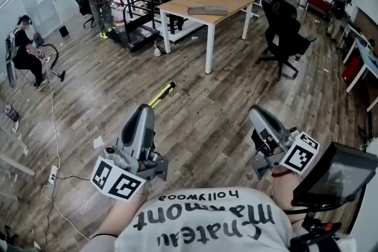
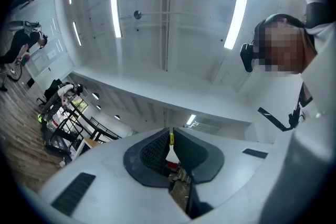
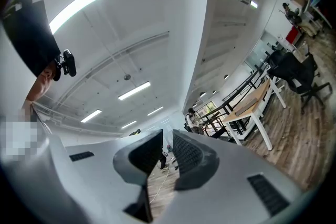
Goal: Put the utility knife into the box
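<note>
While you hold both grippers above the wood floor (image 1: 212,97), your left gripper (image 1: 149,110) pinches the yellow knife (image 1: 162,94), which juts forward past its tips. Your right gripper (image 1: 256,111) has its jaws slightly apart with nothing between them.

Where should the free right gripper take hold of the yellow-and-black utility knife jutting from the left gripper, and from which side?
Probably the bare yellow stretch of the yellow-and-black utility knife, just beyond the left gripper, which clamps its near end. Bring the right gripper, fingers apart and empty, in from the right, across the slim handle, whose length points forward.
</note>
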A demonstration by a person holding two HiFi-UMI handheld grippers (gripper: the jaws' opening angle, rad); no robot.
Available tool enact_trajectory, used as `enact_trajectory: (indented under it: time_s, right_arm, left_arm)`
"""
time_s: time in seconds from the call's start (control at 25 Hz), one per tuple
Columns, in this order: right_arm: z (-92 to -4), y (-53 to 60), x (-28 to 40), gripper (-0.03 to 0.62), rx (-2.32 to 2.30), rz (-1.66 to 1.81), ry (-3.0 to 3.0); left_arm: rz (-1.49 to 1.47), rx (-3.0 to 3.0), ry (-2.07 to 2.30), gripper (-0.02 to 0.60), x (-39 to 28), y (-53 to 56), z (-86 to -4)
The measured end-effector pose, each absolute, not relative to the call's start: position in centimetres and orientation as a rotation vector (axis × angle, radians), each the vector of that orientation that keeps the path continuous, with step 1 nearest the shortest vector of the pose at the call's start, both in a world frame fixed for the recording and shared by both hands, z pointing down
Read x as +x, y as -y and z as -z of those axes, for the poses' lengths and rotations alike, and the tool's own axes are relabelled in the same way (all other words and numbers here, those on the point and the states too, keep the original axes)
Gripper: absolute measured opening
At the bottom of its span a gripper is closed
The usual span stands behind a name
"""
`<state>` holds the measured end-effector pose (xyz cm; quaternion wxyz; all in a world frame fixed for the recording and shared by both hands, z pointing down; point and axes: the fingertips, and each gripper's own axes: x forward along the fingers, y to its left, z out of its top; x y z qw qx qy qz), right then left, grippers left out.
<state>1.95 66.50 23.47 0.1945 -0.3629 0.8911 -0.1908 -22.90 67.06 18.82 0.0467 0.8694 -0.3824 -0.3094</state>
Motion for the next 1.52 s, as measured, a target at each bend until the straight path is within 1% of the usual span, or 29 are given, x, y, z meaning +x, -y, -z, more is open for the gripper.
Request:
enact_trajectory:
  time_s: [0.2, 0.68, 1.08, 1.32, 1.52]
  right_arm:
    - [-25.7, -66.8, -0.5, 0.049, -1.076, 0.530, -2.554]
    - [-27.2, -64.9, -1.4, 0.049, -1.140, 0.550, -2.501]
    - [-25.8, -63.9, -0.4, 0.049, -1.098, 0.536, -2.422]
    - [-26.5, -59.4, 0.6, 0.049, -1.043, 0.515, -2.471]
    - [-27.3, -54.1, 1.0, 0.049, -0.985, 0.533, -2.494]
  left_arm:
    - [0.957, 2.610, 1.149, 0.025, -24.7, -66.0, -20.1]
    - [0.888, 2.618, 1.135, 0.025, -26.0, -64.2, -22.5]
    - [0.873, 2.636, 1.111, 0.025, -26.1, -62.3, -22.6]
    - [0.881, 2.638, 1.150, 0.025, -24.2, -58.7, -23.4]
    - [0.908, 2.637, 1.207, 0.025, -24.1, -54.6, -23.2]
